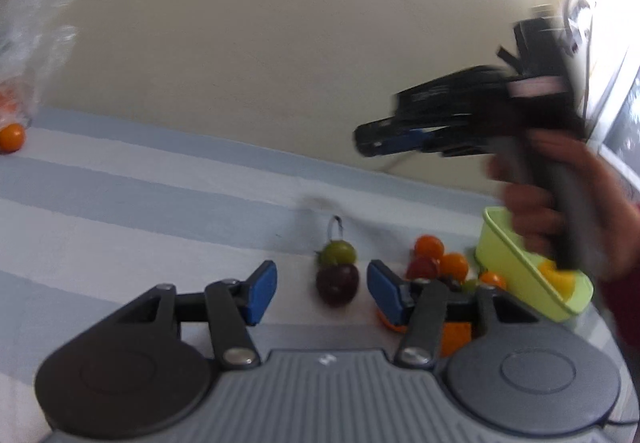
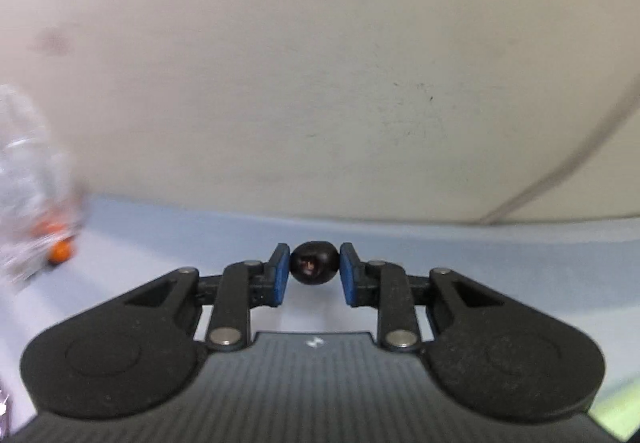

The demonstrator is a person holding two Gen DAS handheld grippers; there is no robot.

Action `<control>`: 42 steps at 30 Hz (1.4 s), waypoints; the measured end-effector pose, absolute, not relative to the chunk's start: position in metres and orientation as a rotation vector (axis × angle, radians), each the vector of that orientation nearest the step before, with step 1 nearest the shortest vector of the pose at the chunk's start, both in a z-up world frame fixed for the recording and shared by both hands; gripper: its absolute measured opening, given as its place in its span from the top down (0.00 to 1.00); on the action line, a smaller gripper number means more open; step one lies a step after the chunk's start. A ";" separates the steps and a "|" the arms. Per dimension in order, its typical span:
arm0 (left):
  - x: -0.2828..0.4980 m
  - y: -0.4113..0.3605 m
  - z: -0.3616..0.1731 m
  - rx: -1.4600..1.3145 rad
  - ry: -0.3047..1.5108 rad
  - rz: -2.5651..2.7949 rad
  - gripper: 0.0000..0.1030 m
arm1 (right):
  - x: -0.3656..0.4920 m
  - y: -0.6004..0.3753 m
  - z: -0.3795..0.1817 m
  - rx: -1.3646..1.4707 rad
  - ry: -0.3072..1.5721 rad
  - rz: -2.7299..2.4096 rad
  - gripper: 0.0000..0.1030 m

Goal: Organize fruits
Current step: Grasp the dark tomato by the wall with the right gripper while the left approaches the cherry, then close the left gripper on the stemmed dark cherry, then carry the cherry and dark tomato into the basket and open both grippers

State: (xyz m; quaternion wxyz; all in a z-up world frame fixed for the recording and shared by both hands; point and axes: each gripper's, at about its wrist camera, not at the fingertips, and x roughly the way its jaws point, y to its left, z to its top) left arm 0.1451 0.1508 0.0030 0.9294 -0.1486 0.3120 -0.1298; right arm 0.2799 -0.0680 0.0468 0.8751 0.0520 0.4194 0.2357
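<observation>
Pinching a dark round fruit (image 2: 313,269) between its blue pads, my right gripper (image 2: 313,275) sits above the striped cloth (image 2: 160,243). My left gripper (image 1: 322,293) hangs spread wide, a dark red tomato (image 1: 337,286) lying between its fingers, untouched, a green one (image 1: 338,252) just behind. Orange tomatoes (image 1: 440,259) cluster beside the lime-green bin (image 1: 516,267). Far left, a clear plastic bag (image 1: 28,55) with one orange fruit (image 1: 12,137) beside it.

Black linkage arms with silver screws carry blue-padded fingers (image 2: 280,275) on ribbed grey bodies.
</observation>
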 end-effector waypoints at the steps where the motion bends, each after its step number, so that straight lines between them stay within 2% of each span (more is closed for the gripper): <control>1: 0.147 0.147 0.002 -0.296 0.648 -0.272 0.54 | 0.260 -0.079 0.052 0.111 0.860 0.526 0.72; 8: 0.165 0.131 -0.010 -0.269 0.704 -0.265 0.55 | 0.181 -0.120 0.060 0.076 0.780 0.591 0.71; 10: 0.167 0.128 -0.010 -0.258 0.701 -0.253 0.62 | 0.173 -0.125 0.061 0.086 0.769 0.592 0.71; 11: 0.168 0.127 -0.011 -0.258 0.700 -0.255 0.70 | 0.165 -0.130 0.061 0.096 0.760 0.591 0.71; 17: 0.155 0.123 -0.010 -0.231 0.686 -0.239 0.71 | 0.152 -0.145 0.064 0.129 0.680 0.558 0.71; 23: 0.102 0.126 -0.004 -0.265 0.693 -0.266 0.71 | 0.122 -0.151 0.059 0.155 0.648 0.564 0.71; 30: 0.065 0.089 0.034 -0.257 0.620 -0.379 0.71 | 0.081 -0.162 0.043 0.114 0.606 0.538 0.71; 37: 0.116 0.001 0.070 -0.210 0.589 -0.559 0.71 | 0.082 -0.211 0.059 0.136 0.477 0.430 0.71; 42: 0.170 -0.049 0.063 -0.212 0.637 -0.593 0.71 | 0.109 -0.245 0.054 0.132 0.430 0.312 0.71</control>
